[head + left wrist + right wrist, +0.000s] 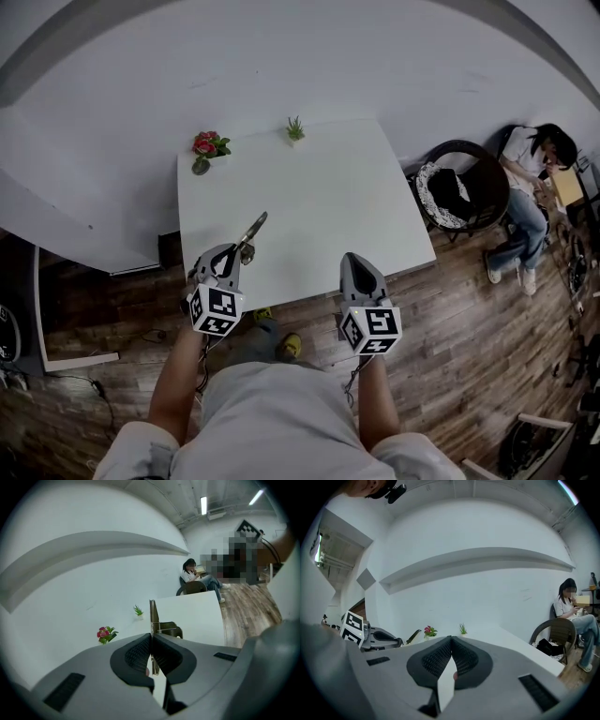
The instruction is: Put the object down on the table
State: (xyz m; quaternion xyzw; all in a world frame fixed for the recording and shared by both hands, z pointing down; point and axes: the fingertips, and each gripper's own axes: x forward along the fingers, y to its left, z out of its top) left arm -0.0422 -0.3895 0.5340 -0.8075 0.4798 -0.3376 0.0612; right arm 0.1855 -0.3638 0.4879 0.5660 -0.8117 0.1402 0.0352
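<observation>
My left gripper point(234, 255) is shut on a slim metal tool point(251, 230), which sticks out past the jaws over the near left part of the white table point(319, 206). In the left gripper view the tool point(153, 616) stands on edge between the jaws of the left gripper point(151, 641), with a dark looped part point(171, 629) beside it. My right gripper point(359, 265) hovers at the table's near edge; in its own view this right gripper point(451, 641) is shut with nothing in it. There the tool's tip point(413, 636) shows at the left.
A pot of red flowers point(207, 147) and a small green plant point(295, 129) stand at the table's far edge, against the white wall. To the right are a round dark chair point(464, 183) and a seated person point(530, 187) on the wooden floor.
</observation>
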